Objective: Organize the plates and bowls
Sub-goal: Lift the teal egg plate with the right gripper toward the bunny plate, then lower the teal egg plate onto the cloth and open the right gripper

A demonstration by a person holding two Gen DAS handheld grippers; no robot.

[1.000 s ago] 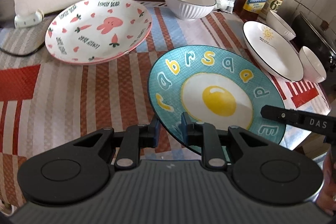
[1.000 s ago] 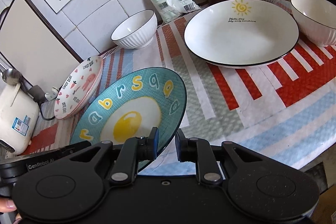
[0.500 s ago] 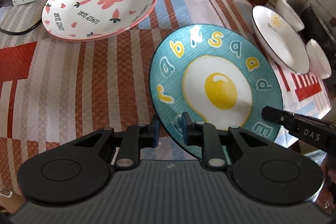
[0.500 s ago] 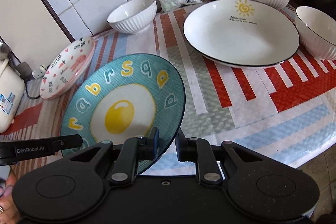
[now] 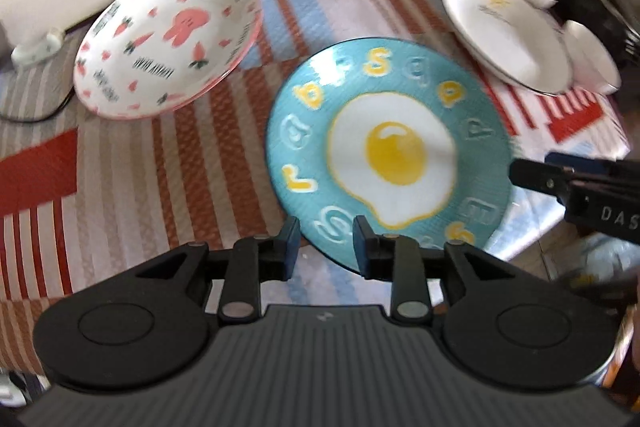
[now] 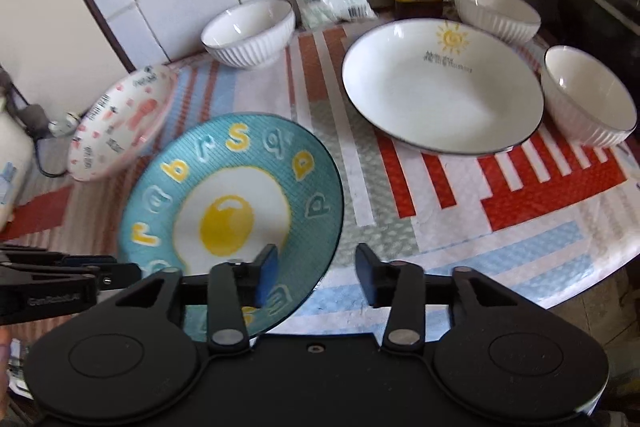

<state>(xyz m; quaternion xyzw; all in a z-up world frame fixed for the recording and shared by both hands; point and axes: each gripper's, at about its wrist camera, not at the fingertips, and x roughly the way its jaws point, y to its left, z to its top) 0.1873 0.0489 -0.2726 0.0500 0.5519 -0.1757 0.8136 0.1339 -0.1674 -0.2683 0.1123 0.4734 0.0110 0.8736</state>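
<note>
The striped tablecloth point(image 6: 400, 195) spreads ahead of both grippers. The blue egg plate point(image 5: 384, 147) lies face up, round, its near rim between the opening jaws of the left gripper point(image 5: 326, 241) and of the right gripper point(image 6: 316, 269), pads off it. The rabbit plate point(image 5: 168, 43), sun plate point(image 6: 440, 87) and three bowls point(image 6: 250, 31) beyond are empty.

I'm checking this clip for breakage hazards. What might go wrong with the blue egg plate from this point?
1. The blue egg plate lies at the near table edge, its near rim seemingly overhanging. With both sets of jaws opening, it could tip or slide off.
2. The left gripper and right gripper still straddle its rim, so a careless withdrawal might nudge it.
3. The pink bunny plate sits tilted nearby; a bump might shift it.
</note>
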